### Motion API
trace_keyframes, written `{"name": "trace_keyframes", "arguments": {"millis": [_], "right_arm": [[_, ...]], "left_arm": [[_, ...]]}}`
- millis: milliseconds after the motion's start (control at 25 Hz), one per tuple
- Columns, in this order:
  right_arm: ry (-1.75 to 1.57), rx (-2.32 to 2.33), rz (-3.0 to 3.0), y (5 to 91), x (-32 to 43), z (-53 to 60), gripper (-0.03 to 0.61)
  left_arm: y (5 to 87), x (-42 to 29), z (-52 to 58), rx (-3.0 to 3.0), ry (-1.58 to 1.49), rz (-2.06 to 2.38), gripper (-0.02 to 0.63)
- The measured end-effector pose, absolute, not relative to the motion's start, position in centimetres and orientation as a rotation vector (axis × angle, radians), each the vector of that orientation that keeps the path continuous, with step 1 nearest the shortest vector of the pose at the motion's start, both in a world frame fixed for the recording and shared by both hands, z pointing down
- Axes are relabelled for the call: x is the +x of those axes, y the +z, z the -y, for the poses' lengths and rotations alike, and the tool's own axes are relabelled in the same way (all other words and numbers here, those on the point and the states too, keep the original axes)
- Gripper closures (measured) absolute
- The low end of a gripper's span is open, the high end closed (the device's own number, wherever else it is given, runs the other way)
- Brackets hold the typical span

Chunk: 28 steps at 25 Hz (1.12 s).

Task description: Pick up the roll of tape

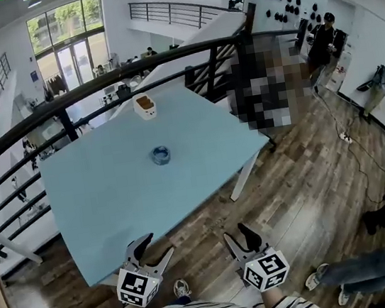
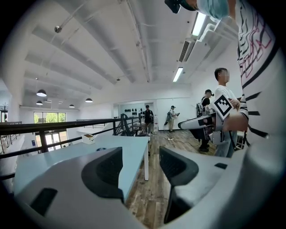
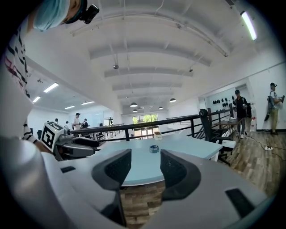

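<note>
A small blue roll of tape (image 1: 160, 155) lies flat near the middle of the light blue table (image 1: 100, 206). In the right gripper view the tape (image 3: 154, 149) shows far ahead, between the jaws' line of sight. It is a tiny blue spot (image 2: 101, 149) in the left gripper view. My left gripper (image 1: 156, 247) hangs at the table's near edge, open and empty. My right gripper (image 1: 236, 233) is just off that edge over the wooden floor, also open with nothing between its fingers. Both are well short of the tape.
A white box (image 1: 145, 106) with brown contents stands at the table's far edge. A black railing (image 1: 63, 104) runs behind the table. People stand on the wooden floor (image 1: 312, 189) at the right, and a cable (image 1: 350, 155) lies there.
</note>
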State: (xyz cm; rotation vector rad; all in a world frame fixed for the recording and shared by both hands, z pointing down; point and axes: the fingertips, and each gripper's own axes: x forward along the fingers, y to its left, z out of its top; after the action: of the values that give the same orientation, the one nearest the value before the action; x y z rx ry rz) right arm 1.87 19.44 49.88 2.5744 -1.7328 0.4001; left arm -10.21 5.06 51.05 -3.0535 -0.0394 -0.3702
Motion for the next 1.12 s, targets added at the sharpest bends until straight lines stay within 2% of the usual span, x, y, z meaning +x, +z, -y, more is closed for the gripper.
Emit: {"name": "trace_keyframes", "arguments": {"millis": [560,1120], "right_arm": [[0.383,2.550,1.750,49.9,7.2,-5.8,0.382],[0.410,2.358,1.898,51.3,14.3,4.3,0.382]], "left_arm": [[50.8,-5.4,7.7,-3.061,-0.346,0.000,0.377],[52.5,-1.1,14.6,-3.116,-0.365,-0.217,0.377]]}}
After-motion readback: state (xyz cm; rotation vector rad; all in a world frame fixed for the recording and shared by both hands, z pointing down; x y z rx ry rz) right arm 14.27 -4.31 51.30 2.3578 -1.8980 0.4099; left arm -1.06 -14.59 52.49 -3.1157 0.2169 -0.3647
